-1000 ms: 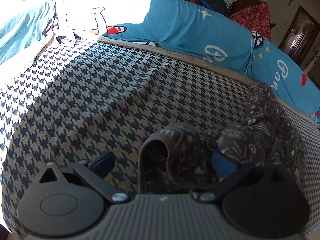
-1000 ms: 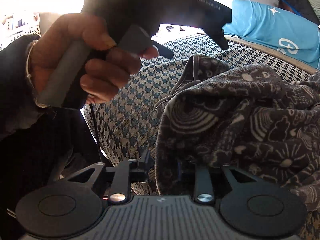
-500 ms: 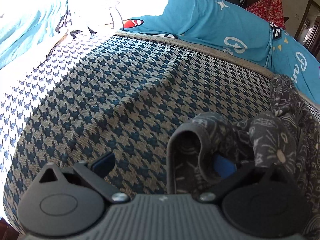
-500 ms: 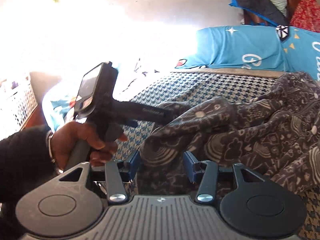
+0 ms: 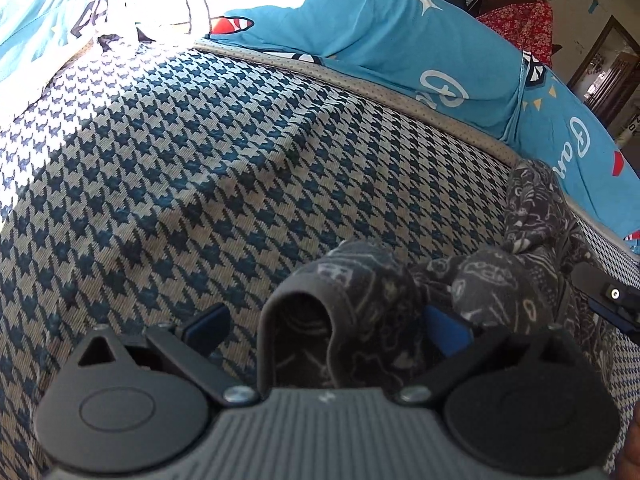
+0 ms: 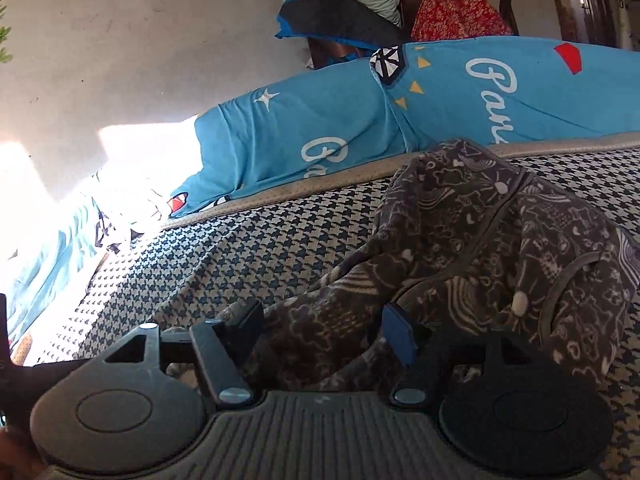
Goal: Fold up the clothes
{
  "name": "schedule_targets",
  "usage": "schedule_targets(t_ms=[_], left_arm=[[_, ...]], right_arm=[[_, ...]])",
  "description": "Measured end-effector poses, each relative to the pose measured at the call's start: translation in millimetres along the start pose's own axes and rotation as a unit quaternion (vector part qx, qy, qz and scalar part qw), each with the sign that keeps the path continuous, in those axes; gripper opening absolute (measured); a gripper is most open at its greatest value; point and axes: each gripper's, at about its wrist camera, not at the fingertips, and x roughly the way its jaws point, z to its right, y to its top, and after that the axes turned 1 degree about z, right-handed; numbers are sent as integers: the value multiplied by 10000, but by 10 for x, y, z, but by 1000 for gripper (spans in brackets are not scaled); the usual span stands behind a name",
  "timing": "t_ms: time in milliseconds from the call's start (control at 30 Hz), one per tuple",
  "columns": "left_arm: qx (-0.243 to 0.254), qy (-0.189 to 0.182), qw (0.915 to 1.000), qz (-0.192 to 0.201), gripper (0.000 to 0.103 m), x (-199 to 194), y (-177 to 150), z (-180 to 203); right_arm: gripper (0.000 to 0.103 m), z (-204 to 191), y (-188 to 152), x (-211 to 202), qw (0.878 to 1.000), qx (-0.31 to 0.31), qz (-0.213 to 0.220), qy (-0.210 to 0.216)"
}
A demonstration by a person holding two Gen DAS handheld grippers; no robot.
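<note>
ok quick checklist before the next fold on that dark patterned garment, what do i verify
1. Left tongs open around a garment fold: ok, pads not pressing.
2. Right tongs letting go: ok, jaws opening, cloth between them.
3. Dark patterned garment laid flat: not ok, bunched in a heap.
4. Houndstooth cover free beside the heap: ok.
5. Blue bedding apart from the garment: ok.
6. Which garment edge to take: cannot tell.

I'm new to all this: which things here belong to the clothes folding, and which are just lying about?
In the job:
dark patterned garment
left claw
right claw, opening

Just lying about:
houndstooth cover
blue printed bedding
red floral cloth
</note>
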Motion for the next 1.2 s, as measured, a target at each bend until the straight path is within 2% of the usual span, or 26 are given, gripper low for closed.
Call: schedule_targets(t_ms=[200,300,400,433,500,533,600,700,800,967,1033,1067,1133,1200], left_arm=[[-20,-6,9997,-228,103,139,-4,50],[139,-1,9997,-222,103,175,8,106],[346,-1,9992,-210,100,202,-1,168],[362,-66,9991,-203,95,204,2,178],[360,-205,9990,-194,86,208,23,199],[355,-269,9988,-193,78,212,38,205],[315,-351,9987,-203,69,231,77,208],[335,-254,9991,-49,61,233,169,256],[451,-134,9980,411,57,162,334,328],[334,89,9893,1418,58,-48,666,487],[194,328,9841,1736,77,-111,785,540],[110,453,9821,1827,99,-126,833,555],[-69,575,9813,1835,103,-123,884,546],[-161,380,9857,1636,103,-98,892,519]], right_arm=[[75,54,66,402,9996,-128,-240,-112],[79,-1,33,575,9982,-379,-460,-77],[77,-58,-14,743,9954,-646,-699,-83],[72,-86,-48,789,9938,-787,-773,-168],[47,-117,-81,841,9917,-967,-816,-216],[44,-123,-84,851,9916,-990,-800,-215],[28,-114,-73,851,9920,-998,-742,-227],[18,-68,-21,817,9948,-816,-586,-192],[15,-76,67,717,9966,-759,-218,-255],[15,-28,336,411,9937,-321,896,-587],[15,52,439,260,9860,67,1457,-806],[15,104,478,211,9804,292,1698,-959],[23,219,500,208,9722,613,1899,-1226],[28,334,525,274,9728,764,1612,-1480]])
